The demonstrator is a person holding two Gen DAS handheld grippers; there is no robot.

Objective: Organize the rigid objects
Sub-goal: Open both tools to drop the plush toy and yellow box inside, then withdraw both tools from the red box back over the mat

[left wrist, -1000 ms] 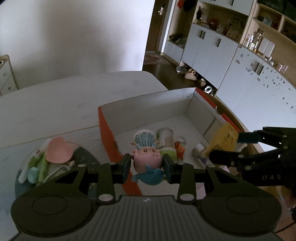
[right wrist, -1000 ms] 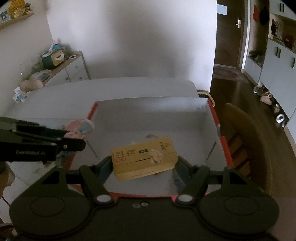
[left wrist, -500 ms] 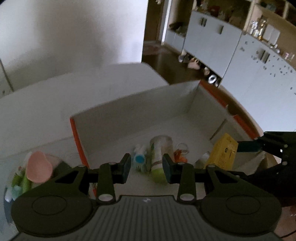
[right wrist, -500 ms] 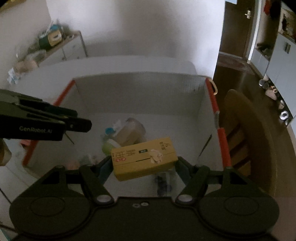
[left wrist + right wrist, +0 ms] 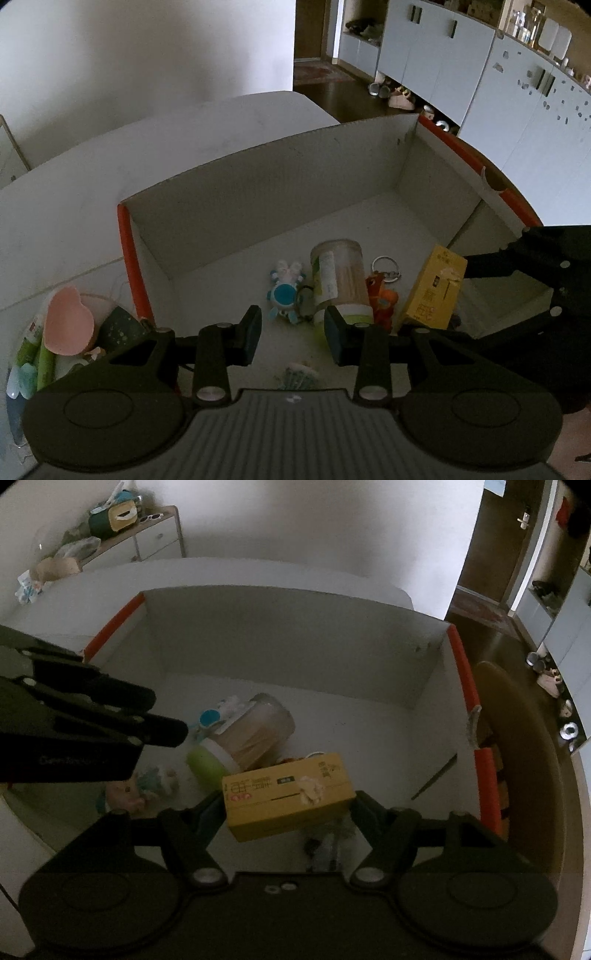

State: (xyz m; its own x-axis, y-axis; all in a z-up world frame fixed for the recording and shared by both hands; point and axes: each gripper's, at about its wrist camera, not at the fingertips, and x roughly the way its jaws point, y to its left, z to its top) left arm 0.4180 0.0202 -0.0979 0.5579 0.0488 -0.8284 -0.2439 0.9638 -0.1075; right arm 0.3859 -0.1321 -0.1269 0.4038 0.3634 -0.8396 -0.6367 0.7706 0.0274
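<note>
Yellow carton [image 5: 288,794] is sitting between the right gripper [image 5: 286,810] jaws, which have just been opening, above the white bin [image 5: 295,627]. Left gripper [image 5: 291,334] is hanging released, grasping nothing, over a cotton-swab jar [image 5: 341,277].

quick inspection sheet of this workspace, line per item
surface: white table carrying a large open box with orange edges
job's things: yellow carton between the right gripper's jaws above the box floor; in the box lie a clear canister with a green lid, a blue and white toy, an orange toy and a key ring
clutter: pink heart-shaped item and green tubes piled on the table outside the box
grippers: left gripper open, nothing between its jaws; right gripper holding the carton, jaws just opened slightly
cables: nothing seen
surroundings: white cabinets, a wooden chair, a drawer unit
</note>
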